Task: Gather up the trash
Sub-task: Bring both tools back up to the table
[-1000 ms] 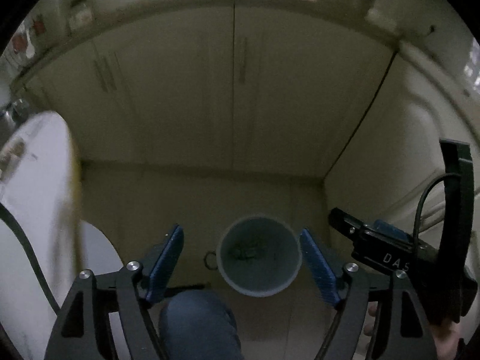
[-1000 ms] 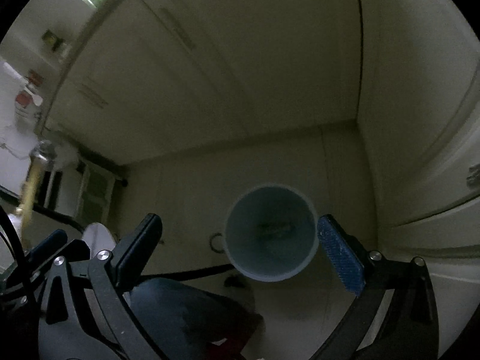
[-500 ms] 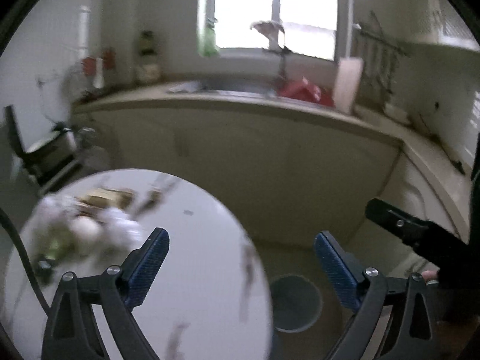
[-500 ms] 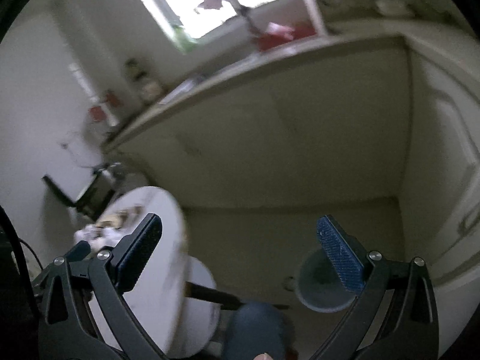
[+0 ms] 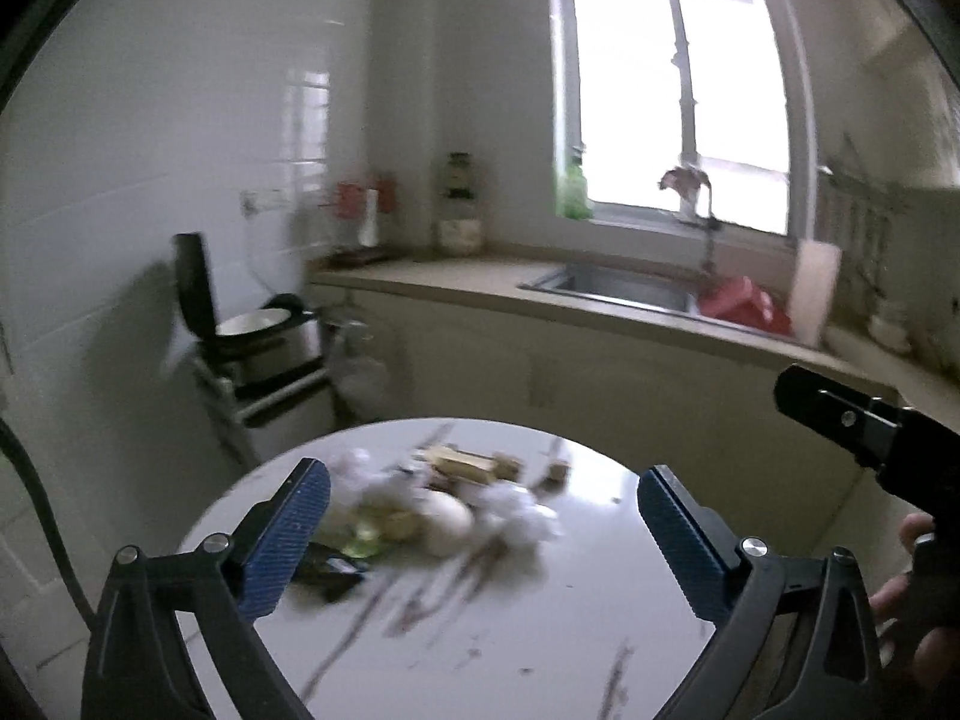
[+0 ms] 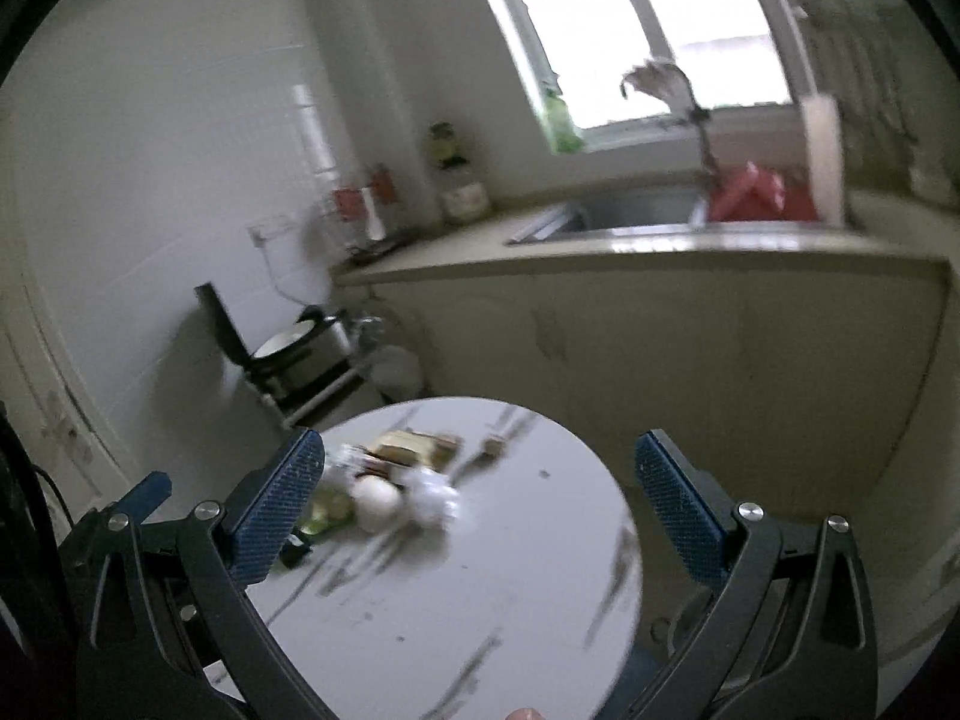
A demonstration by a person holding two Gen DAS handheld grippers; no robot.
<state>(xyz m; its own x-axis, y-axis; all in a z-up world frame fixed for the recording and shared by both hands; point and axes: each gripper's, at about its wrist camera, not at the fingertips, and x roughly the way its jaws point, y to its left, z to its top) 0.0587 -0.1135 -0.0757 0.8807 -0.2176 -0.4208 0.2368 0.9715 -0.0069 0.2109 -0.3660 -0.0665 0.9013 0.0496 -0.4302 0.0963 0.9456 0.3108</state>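
Round white tabletop (image 5: 540, 630) carries a blurred trash heap (image 5: 438, 504); our left gripper (image 5: 480, 531) jaws are opening, empty, right gripper (image 6: 480, 504) jaws wide, empty.

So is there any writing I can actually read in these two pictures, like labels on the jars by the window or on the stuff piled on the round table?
No text can be read in either view.
Jars on the counter: labels too blurred.
Red items on the wall: blurred, nothing legible.
Trash pile on the round table: wrappers smeared by motion, no words legible.
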